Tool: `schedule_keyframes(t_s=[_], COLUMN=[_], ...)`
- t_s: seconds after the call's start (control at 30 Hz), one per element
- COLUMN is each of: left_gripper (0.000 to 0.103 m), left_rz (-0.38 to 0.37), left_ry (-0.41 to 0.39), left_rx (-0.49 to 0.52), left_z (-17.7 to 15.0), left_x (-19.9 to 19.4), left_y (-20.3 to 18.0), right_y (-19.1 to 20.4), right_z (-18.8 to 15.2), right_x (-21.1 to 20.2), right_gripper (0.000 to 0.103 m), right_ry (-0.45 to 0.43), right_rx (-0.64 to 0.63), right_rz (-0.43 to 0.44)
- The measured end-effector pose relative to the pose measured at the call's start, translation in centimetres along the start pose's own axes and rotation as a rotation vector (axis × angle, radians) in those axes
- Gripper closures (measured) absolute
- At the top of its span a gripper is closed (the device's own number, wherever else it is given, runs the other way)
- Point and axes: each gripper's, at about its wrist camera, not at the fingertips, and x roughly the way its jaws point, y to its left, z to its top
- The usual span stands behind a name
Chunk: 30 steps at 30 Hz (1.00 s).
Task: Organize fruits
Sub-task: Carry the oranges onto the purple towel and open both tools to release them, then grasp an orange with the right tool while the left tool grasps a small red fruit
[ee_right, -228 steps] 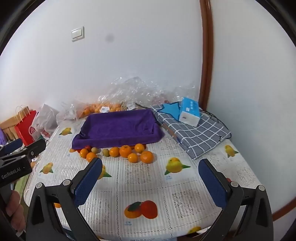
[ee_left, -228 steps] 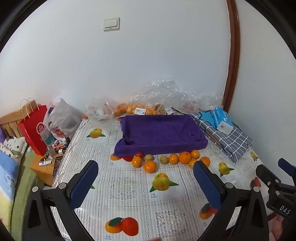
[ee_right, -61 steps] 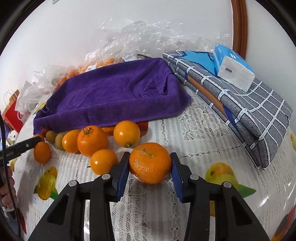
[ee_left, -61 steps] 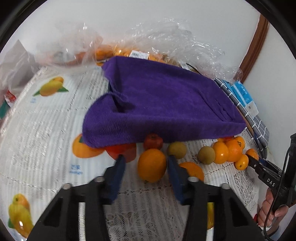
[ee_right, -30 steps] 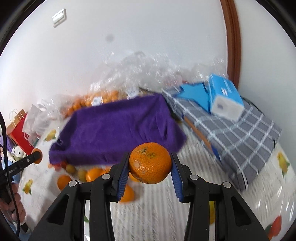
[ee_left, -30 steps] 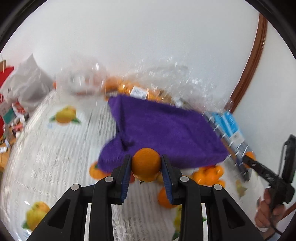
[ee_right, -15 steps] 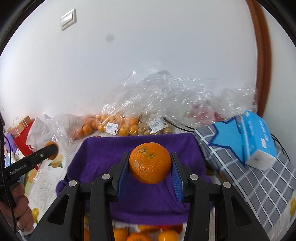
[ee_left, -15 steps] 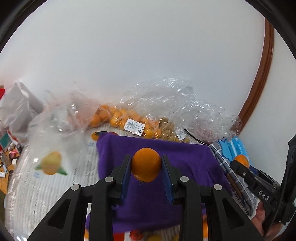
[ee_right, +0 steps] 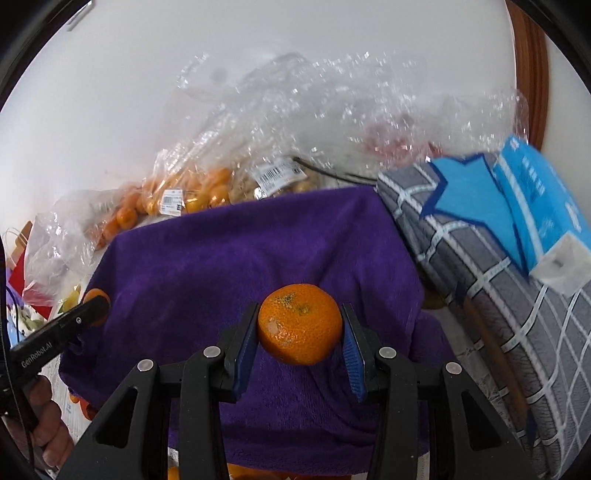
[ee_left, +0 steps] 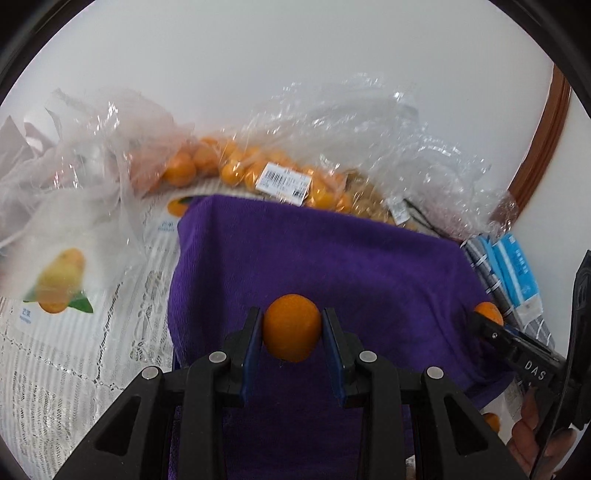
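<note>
A plain white wall [ee_left: 295, 92] fills the upper part of both views, evenly lit. A brown wooden door frame [ee_left: 543, 140] curves up along the right edge. High at the upper left of the right wrist view, a white wall switch [ee_right: 79, 14] shows partly. The bench wears a white lace tablecloth [ee_left: 55, 369] printed with fruit pictures.

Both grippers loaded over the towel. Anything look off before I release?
Nothing stands out. The left gripper holds a smooth orange squarely; the right gripper holds a pitted mandarin, both above the purple towel. The mandarin's pale spot looks like ordinary skin blemish.
</note>
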Motion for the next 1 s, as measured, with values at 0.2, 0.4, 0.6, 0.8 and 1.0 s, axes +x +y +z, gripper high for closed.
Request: schedule_keyframes(t_s=[0.2,0.4,0.6,0.8,1.0], left_gripper=[0.073,0.073,0.073,0.065,0.056], left_rz=[0.001,0.024,0.021,-0.002,0.004], left_ry=[0.022,0.027,0.025,0.019,-0.057], left_rx=[0.008,0.019,0.019,0.017,0.028], left_z=[-0.5,-0.6,-0.5,-0.6,-0.8], left_x=[0.6,0.9,0.9,0.7,-1.1], left_y=[0.1,0.1,0.2,0.0,-0.4], right_y=[0.8,0.5,-0.1,-0.5,-0.7], right_z=[-0.6,-0.7,-0.6,-0.7,-1.2], right_x=[0.6,0.0,-1.4,-3.6,-6.2], right_gripper=[0.061,0.059,0.03,0.027,0.03], right_ry=[0.023,-0.017,-0.068,-0.14,-0.157], right_rx=[-0.031,-0.028,0.011,0.049,0.103], right_rz=[-0.01,-0.022,0.012,0.05,0.035])
